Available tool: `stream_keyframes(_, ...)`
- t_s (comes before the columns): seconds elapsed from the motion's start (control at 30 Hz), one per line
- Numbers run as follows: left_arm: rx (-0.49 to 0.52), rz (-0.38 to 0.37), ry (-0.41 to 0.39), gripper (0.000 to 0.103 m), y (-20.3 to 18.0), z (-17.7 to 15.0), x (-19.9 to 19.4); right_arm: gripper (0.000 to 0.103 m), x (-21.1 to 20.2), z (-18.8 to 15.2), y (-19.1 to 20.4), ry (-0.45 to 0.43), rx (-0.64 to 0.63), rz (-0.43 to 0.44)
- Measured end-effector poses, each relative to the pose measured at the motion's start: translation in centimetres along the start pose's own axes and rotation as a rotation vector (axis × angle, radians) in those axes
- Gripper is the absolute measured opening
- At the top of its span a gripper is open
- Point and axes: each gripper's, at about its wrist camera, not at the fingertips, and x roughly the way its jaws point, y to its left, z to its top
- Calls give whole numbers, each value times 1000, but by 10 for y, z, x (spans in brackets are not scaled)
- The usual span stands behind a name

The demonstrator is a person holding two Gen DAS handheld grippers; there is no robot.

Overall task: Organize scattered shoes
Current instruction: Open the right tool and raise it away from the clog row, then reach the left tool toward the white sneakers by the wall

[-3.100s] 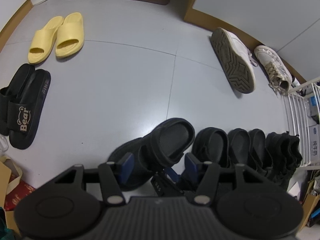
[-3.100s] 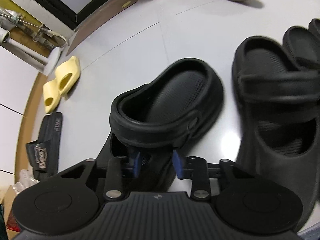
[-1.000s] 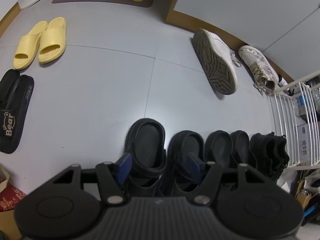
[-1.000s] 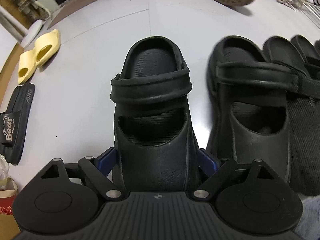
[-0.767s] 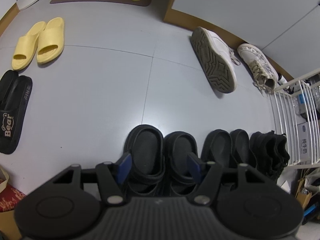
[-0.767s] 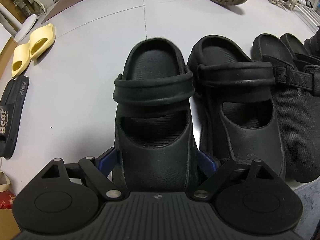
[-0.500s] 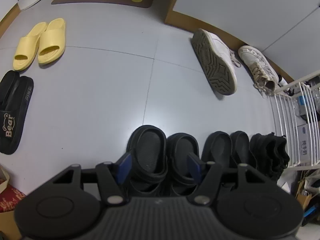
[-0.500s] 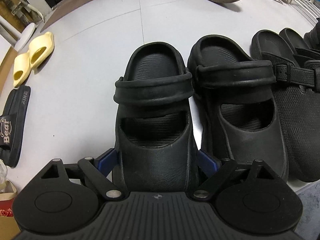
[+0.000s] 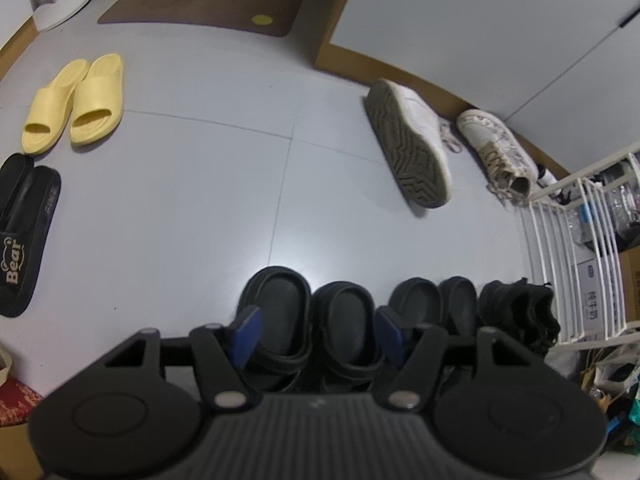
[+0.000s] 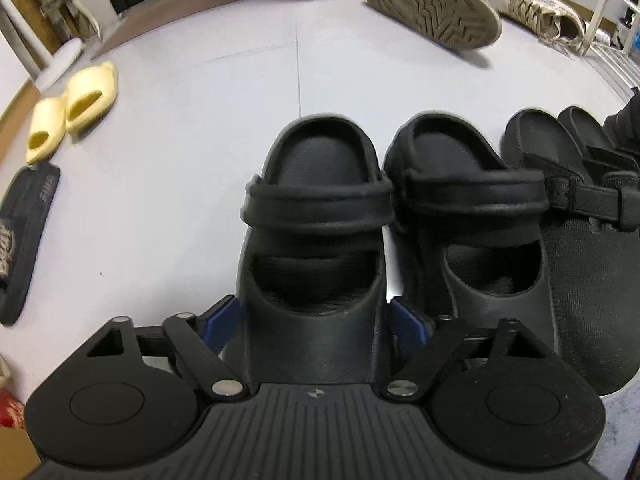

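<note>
Right wrist view shows the right gripper [image 10: 316,320] straddling the toe of a black clog [image 10: 316,248] that stands on the floor [image 10: 180,120], its blue pads set at either side of the toe; the jaws have just been closing a little with the clog between them, and whether the pads now press on it or stand just clear cannot be told. The clog is set just beside its mate [image 10: 468,236], at the left end of a row of dark shoes lined along the near edge of the floor. In the left wrist view the left gripper [image 9: 318,334] is held open above that row with nothing between its pads. Yellow slides [image 9: 72,104] and black slides [image 9: 24,232] lie paired near the left edge of the floor, while a white sneaker [image 9: 412,148] lies tipped on its side, sole showing, beside an upright laced sneaker [image 9: 496,152] near the far right wall. The clog is judged to be light moulded foam, springy and slightly yielding, unlikely to be damaged; a hold across the toe or heel wall should be firm enough. The tipped sneaker is judged heavier and stiffer at the sole, best taken at the heel collar.
</note>
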Motion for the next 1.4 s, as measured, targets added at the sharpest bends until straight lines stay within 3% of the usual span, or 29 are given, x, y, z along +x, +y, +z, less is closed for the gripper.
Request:
stream_keyframes(0.17,-1,-40,-21,67,-8,0,-11,85,-20,3,-10,-29,-13,14)
stream_keyframes(0.47,-10,-97,-100,70,-14,5,-50,85,-90,30,-56,-117,-29,-44)
stream_keyframes(0.63,-46,-175,-114,71,-18,8,-66,85,-158,51,-71,-239,-98,-113)
stream_keyframes(0.7,-50,-182,-134,71,-21,9,-72,85,-201,65,-79,-303,-134,-148)
stream_keyframes(0.9,-26,-180,-171,74,-34,7,-78,85,-296,106,-105,-386,-185,-147)
stream_keyframes(1.1,-1,-174,-175,74,-38,4,-80,86,-345,121,-128,-359,-358,-169)
stream_keyframes(1.2,-3,-172,-180,74,-38,2,-82,86,-354,123,-135,-340,-382,-168)
stream_keyframes(1.4,18,-155,-173,76,-41,-9,-79,86,-362,133,-166,-342,-259,-113)
